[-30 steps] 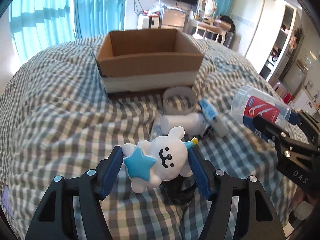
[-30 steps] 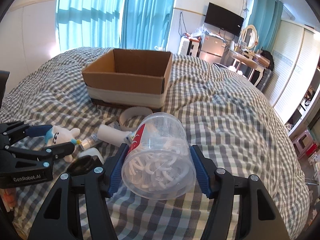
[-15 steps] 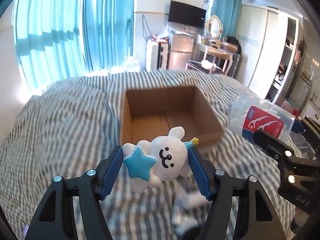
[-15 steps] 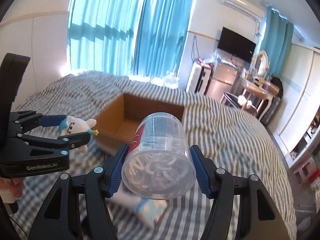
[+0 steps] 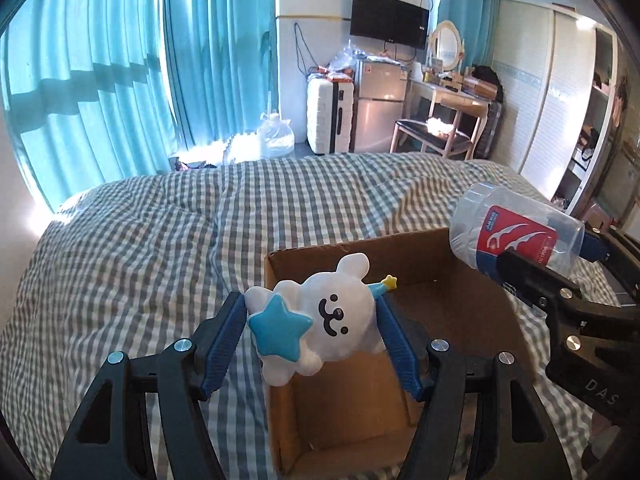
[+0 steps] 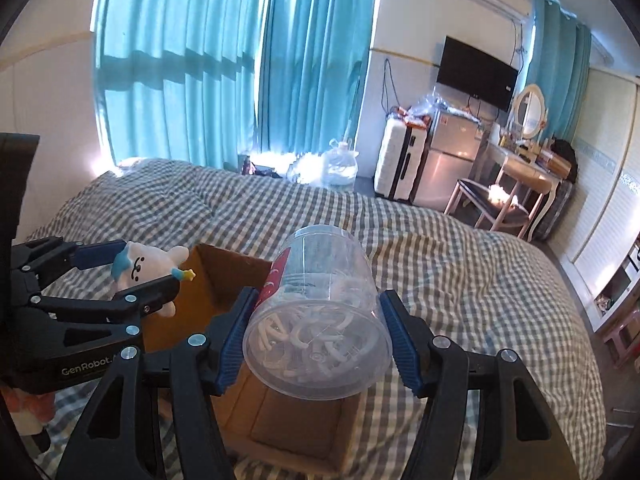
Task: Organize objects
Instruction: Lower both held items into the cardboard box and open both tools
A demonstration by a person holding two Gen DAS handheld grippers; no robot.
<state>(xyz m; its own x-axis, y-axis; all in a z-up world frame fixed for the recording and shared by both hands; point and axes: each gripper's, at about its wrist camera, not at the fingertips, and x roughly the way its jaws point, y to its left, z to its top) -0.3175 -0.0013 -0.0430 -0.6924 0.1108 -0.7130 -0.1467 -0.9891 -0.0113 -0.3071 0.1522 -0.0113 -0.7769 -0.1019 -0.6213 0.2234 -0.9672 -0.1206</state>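
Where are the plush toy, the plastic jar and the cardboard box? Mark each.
plush toy [image 5: 332, 312], left wrist view, on its white face.
plastic jar [image 6: 320, 312], right wrist view, on its clear side.
cardboard box [image 5: 440, 304], left wrist view, on its inner wall.

We cannot see the box [image 5: 460, 292] floor behind the toy [image 5: 320, 316]; its near wall runs off the lower edge; the jar [image 6: 320, 320] hides most of the box inside (label text unreadable).

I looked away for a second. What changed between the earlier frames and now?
Both hand-held grippers rose from the bed clutter and moved forward over the open brown cardboard box. The left stays clamped on the white plush with a blue star, the right on the clear plastic floss-pick jar.
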